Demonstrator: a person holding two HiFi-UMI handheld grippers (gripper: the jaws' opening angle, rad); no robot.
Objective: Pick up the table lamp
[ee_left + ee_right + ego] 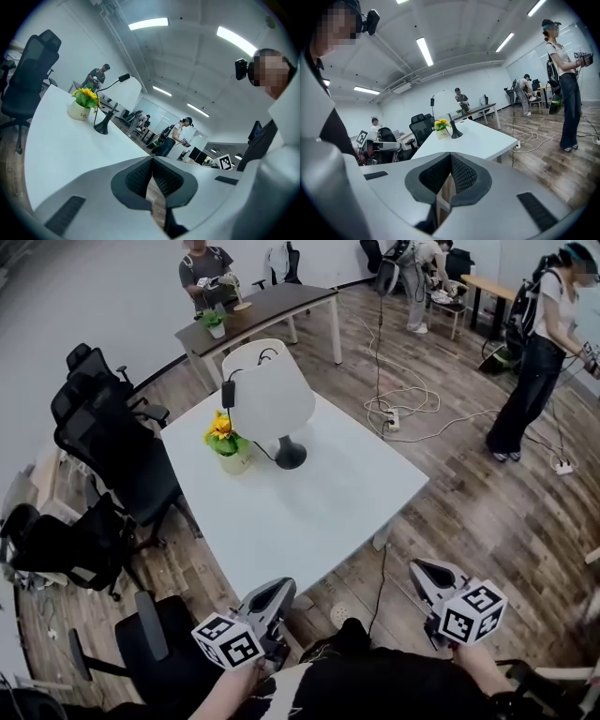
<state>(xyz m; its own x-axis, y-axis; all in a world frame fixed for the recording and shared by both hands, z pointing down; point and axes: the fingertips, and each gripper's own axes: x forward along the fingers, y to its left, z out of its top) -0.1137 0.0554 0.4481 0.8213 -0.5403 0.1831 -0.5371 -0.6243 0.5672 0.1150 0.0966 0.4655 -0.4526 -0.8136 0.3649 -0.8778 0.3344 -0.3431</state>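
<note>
The left claw (279, 587) and right claw (422, 570), both grey plastic, are pressed together and empty, well apart from the white-shaded, black-footed table lamp (272, 399) on the white table (328, 512), so spread one before reaching its stem.

The table lamp (274, 404), with a broad white bell-shaped shade, a slim black stem and a flared black foot, stands upright on the white rectangular surface (319, 512), toward its far left part (well apart from the near edge). A black cord (228, 395) hangs down the shade's left side, carrying a small black block, perhaps a switch.
</note>
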